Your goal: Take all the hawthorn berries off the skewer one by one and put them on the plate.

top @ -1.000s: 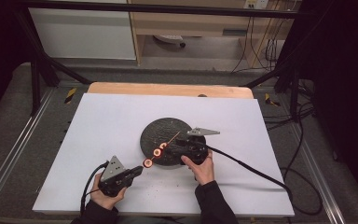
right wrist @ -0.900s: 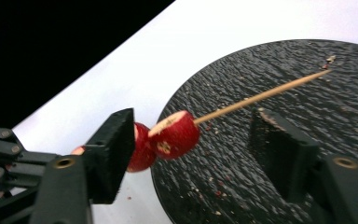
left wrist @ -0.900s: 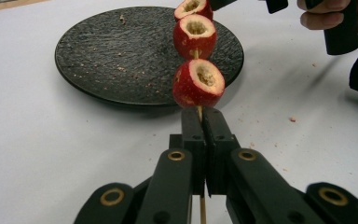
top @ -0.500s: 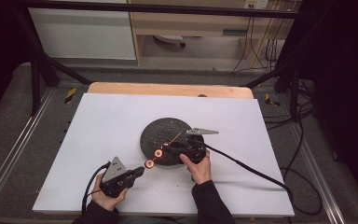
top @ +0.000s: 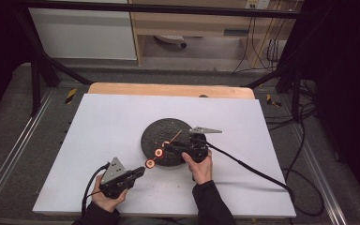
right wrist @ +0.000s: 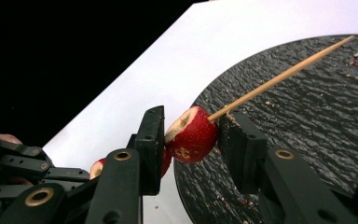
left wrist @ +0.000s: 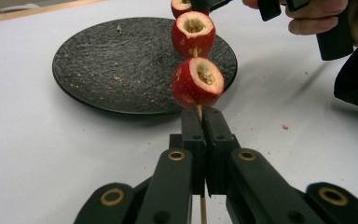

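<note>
Skewer [left wrist: 199, 111] pinched in shut left tongs [left wrist: 204, 122], right tongs [right wrist: 191, 135] just closed on top red fruit [right wrist: 193, 135]; risk of snapping under crooked pull.

A big white flat table top [top: 103, 126] has a light wooden edge [top: 168, 89] at the far side. A round black rough stone plate [top: 161, 133] lies flat on it near the middle. Tiny reddish crumbs [left wrist: 285, 126] lie scattered on the white beside the plate.
</note>
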